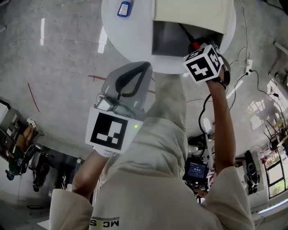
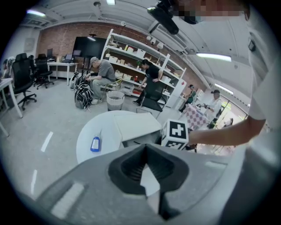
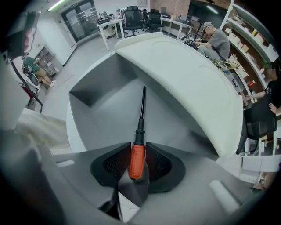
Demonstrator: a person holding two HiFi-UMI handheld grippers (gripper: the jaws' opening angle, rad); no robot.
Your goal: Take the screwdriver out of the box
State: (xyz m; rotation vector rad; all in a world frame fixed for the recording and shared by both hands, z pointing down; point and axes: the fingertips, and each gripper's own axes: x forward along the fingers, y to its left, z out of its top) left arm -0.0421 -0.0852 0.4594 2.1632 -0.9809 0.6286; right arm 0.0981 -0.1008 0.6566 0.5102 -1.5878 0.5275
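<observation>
One round white surface [image 1: 130, 40] carries everything, standing on a pale grey floor. On it sits the box [image 1: 193, 11], white outside and grey inside, with its curved lid raised and its mouth open toward the person.

Next in size, the left claw [image 1: 146, 65] hangs off the near edge of the surface, well apart from the box. Its jaws are clenched tip to tip with nothing between them, and only a small gap shows behind the tips.

The right claw [image 3: 137, 154] points down into the box, its marker cube [image 1: 203, 63] just above the box's front edge. Its dark ribbed pads [image 3: 115, 163] are grasping the screwdriver [image 3: 139, 127] by its orange handle, one pad against each side.

The screwdriver is inside the box, its thin black shaft running away from the claw over the grey floor. Whether it rests on that floor cannot be told.

Smallest, a blue item [image 1: 124, 8] lies on the surface, left of the box.
</observation>
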